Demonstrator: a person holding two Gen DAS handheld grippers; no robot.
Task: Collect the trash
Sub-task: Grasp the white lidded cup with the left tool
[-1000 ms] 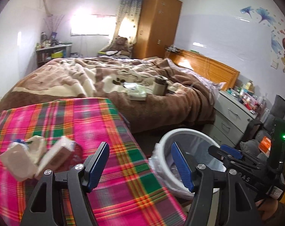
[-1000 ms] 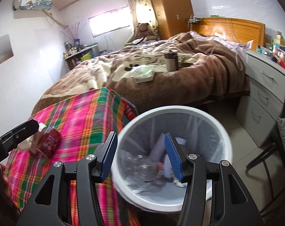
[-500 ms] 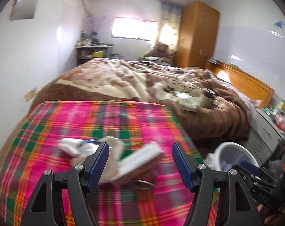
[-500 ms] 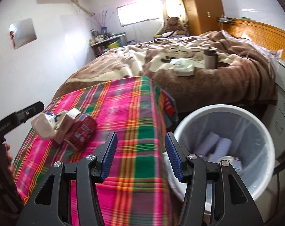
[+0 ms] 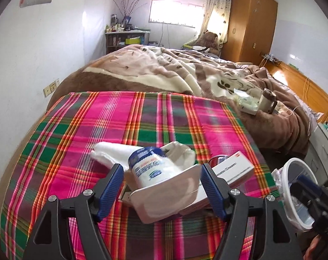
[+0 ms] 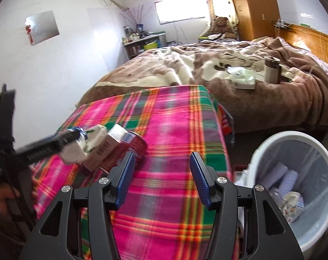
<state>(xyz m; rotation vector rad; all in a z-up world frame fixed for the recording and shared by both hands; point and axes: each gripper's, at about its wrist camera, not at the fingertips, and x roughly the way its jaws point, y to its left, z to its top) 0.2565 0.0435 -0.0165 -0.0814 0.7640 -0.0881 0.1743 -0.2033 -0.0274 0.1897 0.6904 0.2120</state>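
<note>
left gripper (image 5: 161, 186) jaws opening around white crumpled wrappers (image 5: 164, 173) on the plaid-covered bench (image 5: 120, 125), not pressing. right gripper (image 6: 161, 173) jaws apart, empty. white bin (image 6: 294, 186) off bench's right edge; red can (image 6: 129, 149) partly hidden.

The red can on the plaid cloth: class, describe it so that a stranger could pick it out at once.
Find the pink and green plaid cloth in front of the bed. A small pile of trash lies on it. The red can lies on its side at the pile's edge nearest the white bin, the only round, shiny red thing among pale wrappers and a box.
</note>
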